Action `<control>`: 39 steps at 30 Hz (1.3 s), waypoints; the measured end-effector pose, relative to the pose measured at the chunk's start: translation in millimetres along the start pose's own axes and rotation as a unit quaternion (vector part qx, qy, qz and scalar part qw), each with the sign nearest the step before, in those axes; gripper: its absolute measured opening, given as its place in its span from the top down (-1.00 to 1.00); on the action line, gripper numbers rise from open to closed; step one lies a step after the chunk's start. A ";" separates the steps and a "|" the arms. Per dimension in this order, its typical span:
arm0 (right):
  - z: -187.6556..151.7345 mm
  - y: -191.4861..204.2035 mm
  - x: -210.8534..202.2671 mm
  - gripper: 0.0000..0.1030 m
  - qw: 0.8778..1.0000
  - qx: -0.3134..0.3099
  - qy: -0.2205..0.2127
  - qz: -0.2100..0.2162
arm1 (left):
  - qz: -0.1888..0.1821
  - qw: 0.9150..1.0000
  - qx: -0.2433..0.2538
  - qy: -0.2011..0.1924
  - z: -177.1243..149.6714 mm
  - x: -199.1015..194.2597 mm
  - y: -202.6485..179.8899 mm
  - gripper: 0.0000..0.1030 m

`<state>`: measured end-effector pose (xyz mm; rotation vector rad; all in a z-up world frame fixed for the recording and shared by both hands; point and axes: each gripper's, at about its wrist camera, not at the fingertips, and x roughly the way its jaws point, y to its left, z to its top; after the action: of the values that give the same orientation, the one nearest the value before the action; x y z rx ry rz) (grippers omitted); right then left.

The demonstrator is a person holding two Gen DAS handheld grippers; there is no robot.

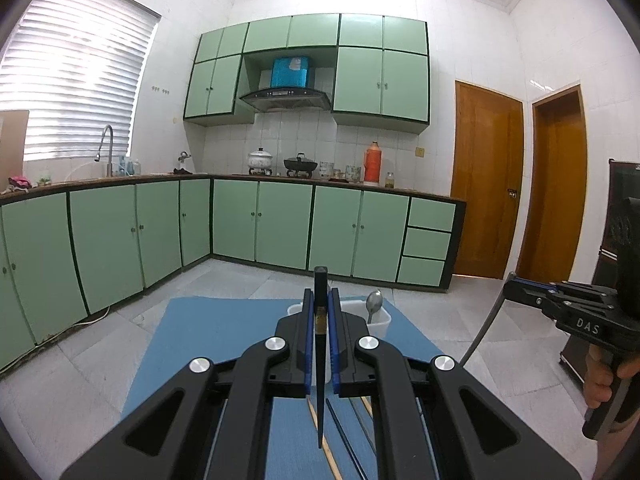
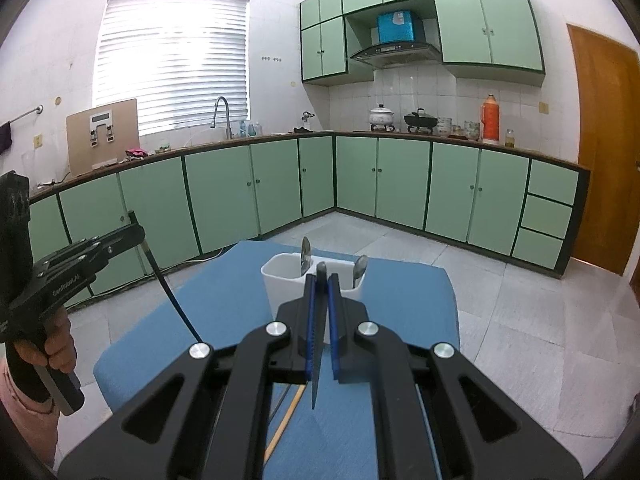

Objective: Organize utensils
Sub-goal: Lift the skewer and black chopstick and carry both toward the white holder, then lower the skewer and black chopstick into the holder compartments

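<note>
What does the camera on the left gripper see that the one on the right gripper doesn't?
Only the left wrist view shows a second wooden door and the black chopstick head-on between its fingers.

Only the right wrist view shows the wooden board by the window and two spoons in the white holder.

Both show the blue mat, the holder and the orange flask.

- A home kitchen: green cabinets [image 1: 280, 224] wrap the corner.
- On the counter [image 1: 120, 179] above them, a tap [image 1: 106, 148], pots [image 1: 300, 165] and a thermos [image 1: 372, 162].
- A range hood [image 1: 286, 98] hangs over the pots.
</note>
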<state>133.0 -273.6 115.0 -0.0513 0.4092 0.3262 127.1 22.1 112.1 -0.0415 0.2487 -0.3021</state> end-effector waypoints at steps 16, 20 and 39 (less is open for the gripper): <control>38.9 -2.2 5.4 0.90 1.000 -0.013 -0.028 0.000 | -0.012 0.999 0.003 -0.032 41.2 23.2 -3.4 0.87; 71.2 -5.1 6.0 0.90 0.998 -0.019 -0.052 0.000 | -0.013 0.999 0.004 -0.051 64.4 34.7 -3.0 0.87; 112.5 -43.8 140.6 0.90 1.000 0.003 -0.025 0.002 | 0.011 0.999 0.019 -0.037 86.8 186.7 16.3 0.87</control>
<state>311.8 -259.9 161.4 -0.0369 0.3608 0.3301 325.9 -17.9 150.8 -0.0125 0.1693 -0.2837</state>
